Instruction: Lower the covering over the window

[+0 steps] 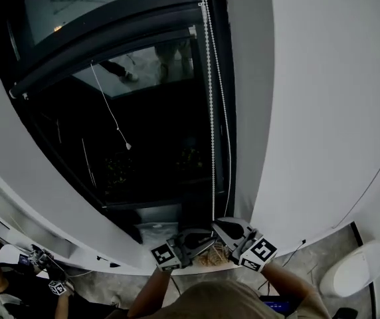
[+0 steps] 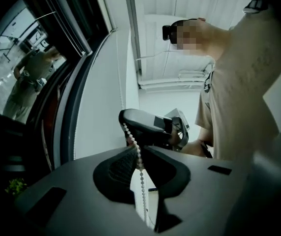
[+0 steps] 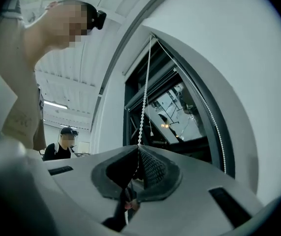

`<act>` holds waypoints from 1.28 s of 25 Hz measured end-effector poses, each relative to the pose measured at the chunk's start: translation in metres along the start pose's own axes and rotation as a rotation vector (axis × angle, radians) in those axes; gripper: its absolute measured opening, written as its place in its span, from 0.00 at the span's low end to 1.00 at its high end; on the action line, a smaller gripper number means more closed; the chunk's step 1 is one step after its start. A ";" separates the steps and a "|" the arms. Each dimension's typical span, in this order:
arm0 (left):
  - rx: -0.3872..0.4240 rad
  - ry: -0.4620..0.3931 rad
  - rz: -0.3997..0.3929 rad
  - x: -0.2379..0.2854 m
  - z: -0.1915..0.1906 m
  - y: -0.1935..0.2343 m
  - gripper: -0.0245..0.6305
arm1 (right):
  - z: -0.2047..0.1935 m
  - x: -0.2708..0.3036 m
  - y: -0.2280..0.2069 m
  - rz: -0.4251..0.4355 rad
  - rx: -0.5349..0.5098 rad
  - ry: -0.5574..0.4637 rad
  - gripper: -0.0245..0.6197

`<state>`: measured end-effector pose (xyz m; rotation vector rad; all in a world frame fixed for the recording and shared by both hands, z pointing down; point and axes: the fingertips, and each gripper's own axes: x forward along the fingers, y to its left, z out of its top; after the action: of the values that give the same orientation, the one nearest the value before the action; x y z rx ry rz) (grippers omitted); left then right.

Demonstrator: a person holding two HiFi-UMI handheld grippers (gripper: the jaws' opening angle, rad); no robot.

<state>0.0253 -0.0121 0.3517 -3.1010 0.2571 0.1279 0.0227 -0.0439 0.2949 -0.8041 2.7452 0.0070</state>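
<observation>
Blind (image 1: 110, 2) sits high in the window (image 1: 157, 151), at 12 o'clock in head view. Its dark bottom bar (image 1: 103, 52) slants across the glass, and the pane below it is uncovered. Thin pull cord (image 1: 112, 115) hangs off that bar w/ a small weight at its end. Bead chain (image 1: 211, 111) runs down the window's R edge, from 12 o'clock to approx 6 o'clock, as two strands. One is straight; the other bows out toward the white wall (image 1: 323, 98).

L claw (image 1: 202, 240) is closed tight on the chain. L gripper view shows the beads (image 2: 139, 166) pinched btwn the pads and trailing down out of them. R claw (image 1: 222, 228) is closed on the same chain, just above the L one. In R gripper view the chain (image 3: 144, 97) rises taut from the pinched tips toward 12 o'clock. In L gripper view the R claw (image 2: 145, 127) shows at 12 o'clock of the L jaws, w/ the chain linking the two. L marker cube (image 1: 165, 256) and R marker cube (image 1: 260, 252) both face the head cam at 6 o'clock.

Further out, a second person (image 1: 4, 278) sits at 7 o'clock in head view, w/ another marker cube (image 1: 57, 287) by the hand. White rounded object (image 1: 359, 268) lies on the floor (image 1: 309, 258) at 4 o'clock, by the wall's foot.
</observation>
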 end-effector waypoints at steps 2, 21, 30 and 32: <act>-0.036 -0.089 -0.026 -0.013 0.016 0.018 0.38 | -0.001 0.001 -0.008 -0.001 0.006 0.011 0.06; 0.088 -0.033 0.162 0.024 0.036 0.054 0.07 | 0.009 -0.026 -0.015 -0.035 -0.016 -0.117 0.24; -0.019 0.047 0.087 0.019 -0.034 0.014 0.07 | -0.010 -0.005 -0.006 -0.048 -0.087 0.014 0.15; -0.027 0.058 0.073 0.017 -0.042 0.011 0.07 | -0.019 -0.001 -0.002 -0.044 -0.116 0.083 0.07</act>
<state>0.0434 -0.0266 0.3915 -3.1260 0.3733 0.0430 0.0198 -0.0464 0.3136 -0.9154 2.8258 0.1281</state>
